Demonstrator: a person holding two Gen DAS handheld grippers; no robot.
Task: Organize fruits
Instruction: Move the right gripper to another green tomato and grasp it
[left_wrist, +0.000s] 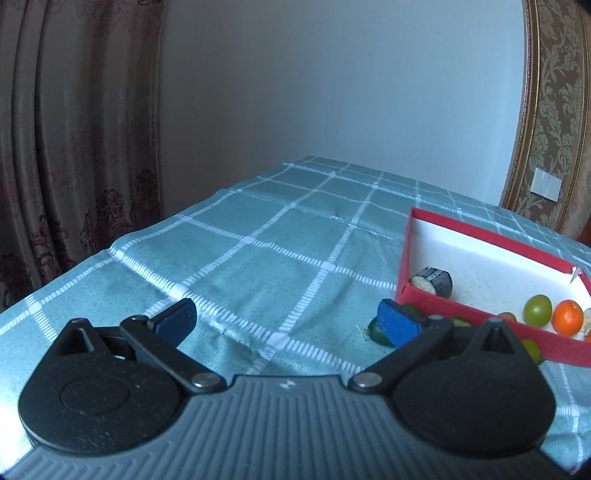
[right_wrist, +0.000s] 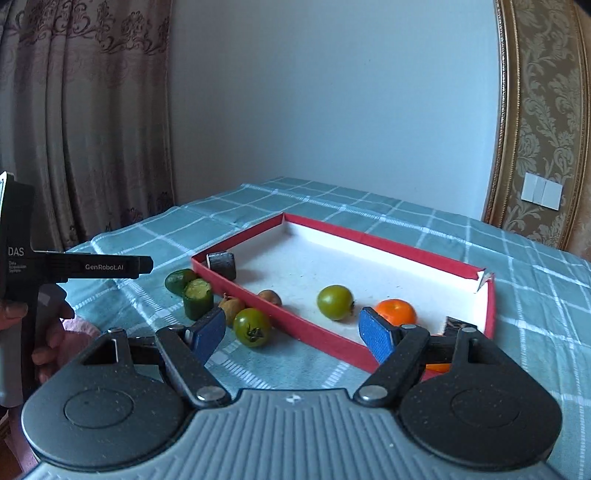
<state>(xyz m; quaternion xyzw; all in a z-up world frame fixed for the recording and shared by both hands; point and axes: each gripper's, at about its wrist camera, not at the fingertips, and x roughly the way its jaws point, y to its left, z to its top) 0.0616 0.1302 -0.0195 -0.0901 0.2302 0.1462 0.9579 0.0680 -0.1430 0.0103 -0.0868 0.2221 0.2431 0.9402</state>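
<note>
My left gripper (left_wrist: 286, 323) stands wide open over bare tablecloth with nothing between its fingers. Right of it lies a red box (left_wrist: 480, 317) with a white floor, holding a green tomato (left_wrist: 538, 309), an orange (left_wrist: 569, 317) and a dark cut cylinder (left_wrist: 434, 282). In the right wrist view, my right gripper (right_wrist: 293, 336) is open above the near wall of the box (right_wrist: 325, 338), gripping nothing. On the cloth outside the box lie a second green tomato (right_wrist: 252, 326), a brown fruit (right_wrist: 231, 308) and two cucumber pieces (right_wrist: 197, 297).
A hand (right_wrist: 48, 332) holds the left gripper (right_wrist: 146, 265) at the left edge of the right wrist view. Another brown fruit (right_wrist: 269, 297) rests inside the box wall. Curtains hang at the left, a wall rises behind the table, and the checked cloth (left_wrist: 258, 240) stretches far left.
</note>
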